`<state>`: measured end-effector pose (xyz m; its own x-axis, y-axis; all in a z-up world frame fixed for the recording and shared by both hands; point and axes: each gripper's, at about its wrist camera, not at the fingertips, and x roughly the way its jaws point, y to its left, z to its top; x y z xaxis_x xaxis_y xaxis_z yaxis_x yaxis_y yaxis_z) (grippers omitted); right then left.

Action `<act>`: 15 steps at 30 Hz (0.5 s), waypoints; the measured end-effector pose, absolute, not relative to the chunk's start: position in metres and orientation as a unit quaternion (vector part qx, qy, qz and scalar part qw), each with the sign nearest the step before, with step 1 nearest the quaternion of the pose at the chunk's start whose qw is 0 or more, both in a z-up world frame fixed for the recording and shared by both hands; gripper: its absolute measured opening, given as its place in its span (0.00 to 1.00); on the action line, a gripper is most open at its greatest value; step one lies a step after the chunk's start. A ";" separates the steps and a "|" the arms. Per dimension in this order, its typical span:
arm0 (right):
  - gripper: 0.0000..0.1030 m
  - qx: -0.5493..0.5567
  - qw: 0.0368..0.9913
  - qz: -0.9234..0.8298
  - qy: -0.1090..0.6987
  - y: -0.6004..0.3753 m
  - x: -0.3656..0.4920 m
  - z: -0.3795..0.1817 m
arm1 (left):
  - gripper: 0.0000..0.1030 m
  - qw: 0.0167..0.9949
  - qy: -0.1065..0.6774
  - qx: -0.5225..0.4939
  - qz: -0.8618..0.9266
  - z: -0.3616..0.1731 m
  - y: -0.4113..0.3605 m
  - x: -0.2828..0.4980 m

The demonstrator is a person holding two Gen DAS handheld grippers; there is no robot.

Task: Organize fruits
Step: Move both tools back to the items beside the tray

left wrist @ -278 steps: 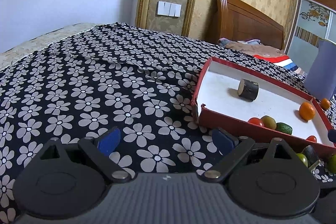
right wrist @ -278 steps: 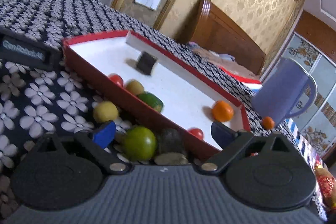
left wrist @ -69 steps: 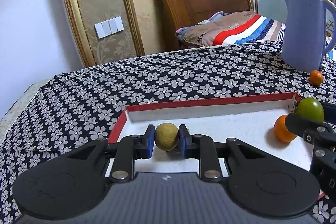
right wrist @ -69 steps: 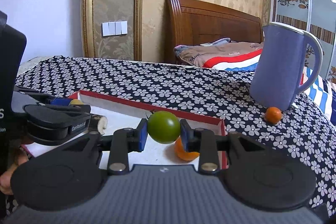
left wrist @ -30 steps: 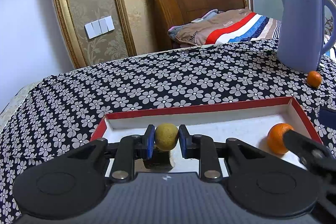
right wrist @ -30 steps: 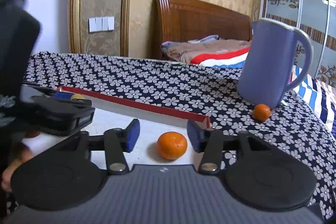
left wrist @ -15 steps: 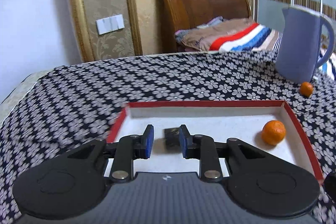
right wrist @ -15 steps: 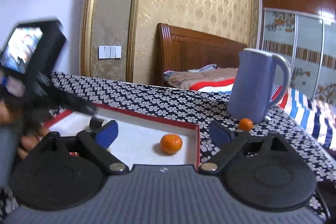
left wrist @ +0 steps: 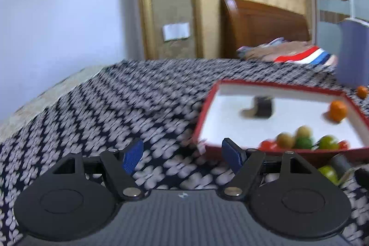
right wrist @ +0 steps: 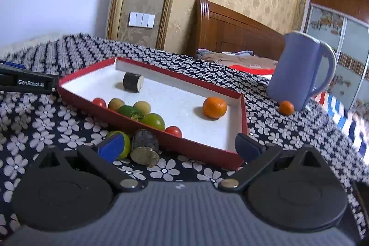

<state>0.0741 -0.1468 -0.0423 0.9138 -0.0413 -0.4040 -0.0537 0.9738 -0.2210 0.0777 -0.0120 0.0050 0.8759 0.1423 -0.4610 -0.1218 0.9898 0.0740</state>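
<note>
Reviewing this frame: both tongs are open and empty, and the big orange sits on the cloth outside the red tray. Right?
Not quite. The right wrist view shows the big orange inside the red tray, not on the cloth. Both the left tongs and right tongs are open and empty.

A red-walled, white-floored tray (right wrist: 239,121) sits on a black cloth (right wrist: 41,130) with white flowers, beside a lavender jug (right wrist: 297,75).

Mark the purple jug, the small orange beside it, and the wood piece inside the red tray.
purple jug (right wrist: 297,70), right wrist view, middle of its body.
small orange (right wrist: 286,107), right wrist view, centre of the fruit.
wood piece (right wrist: 132,82), right wrist view, dark bark side.
</note>
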 end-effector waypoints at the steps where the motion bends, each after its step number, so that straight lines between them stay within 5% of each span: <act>1: 1.00 -0.128 0.969 -0.003 0.211 -0.143 0.076 -0.045 | 0.73 0.967 0.244 0.016 0.068 0.003 -0.007 0.078; 12: 1.00 -0.152 0.958 -0.020 0.241 -0.123 0.104 -0.054 | 0.73 0.966 0.250 -0.003 0.072 -0.005 0.010 0.070; 15: 1.00 -0.067 0.968 0.115 0.211 -0.123 0.085 -0.034 | 0.73 0.963 0.258 -0.011 0.076 -0.005 0.013 0.071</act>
